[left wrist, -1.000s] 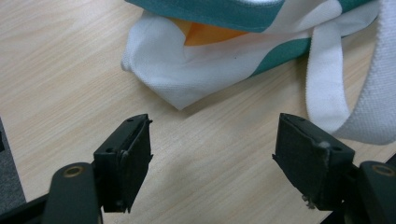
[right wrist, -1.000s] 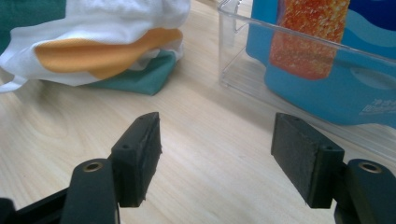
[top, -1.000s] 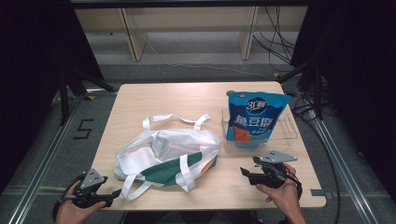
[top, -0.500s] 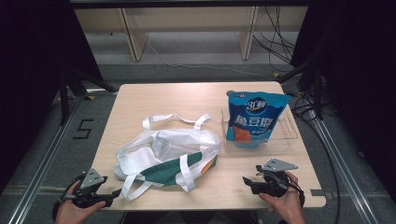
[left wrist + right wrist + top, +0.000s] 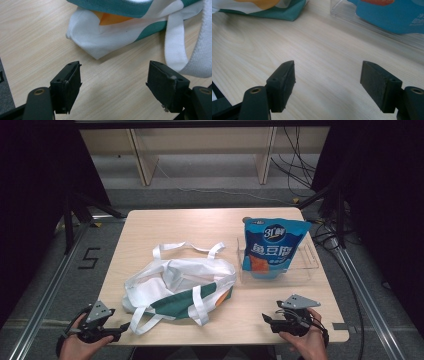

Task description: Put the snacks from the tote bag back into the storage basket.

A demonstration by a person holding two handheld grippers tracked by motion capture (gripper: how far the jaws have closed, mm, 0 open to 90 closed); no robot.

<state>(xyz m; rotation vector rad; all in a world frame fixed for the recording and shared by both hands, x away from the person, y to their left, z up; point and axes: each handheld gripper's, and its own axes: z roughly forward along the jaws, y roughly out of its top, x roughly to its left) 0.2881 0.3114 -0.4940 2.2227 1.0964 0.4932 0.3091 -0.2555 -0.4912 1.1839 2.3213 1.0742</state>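
1. High view: tote (image 5: 180, 287) slumped flat on the table (image 5: 200, 227), near the front edge, mouth and two white straps (image 5: 197, 302) spilling toward the person. Blue pouch (image 5: 272, 247) standing in a clear tray (image 5: 305, 267) just right of the tote. Left gripper (image 5: 117, 327) at the tote's front left corner, close to a strap end; right gripper (image 5: 267, 318) well right of the tote, in front of the tray. Too small here to judge the jaws.

2. Left gripper view: left gripper (image 5: 113, 83) wide open, nothing between the pads, bare wood below. Tote corner (image 5: 96, 51) just ahead, white cloth over a green band, an orange patch showing inside. Strap (image 5: 175, 48) lying beside the right jaw, possibly brushing it; hard to tell.

3. Right gripper view: right gripper (image 5: 327, 81) wide open, having just been opening, empty over bare table. Green edge of the tote (image 5: 284, 11) far ahead to the left, tray (image 5: 372, 23) ahead to the right.

4. Handling, as a judgement: soft, light, floppy cloth, no stiffness, likely to sag and fold when lifted. Best held by a strap or by pinching the hemmed mouth edge, one side per gripper, to keep it open. Pouch probably crinkly and a bit slick.
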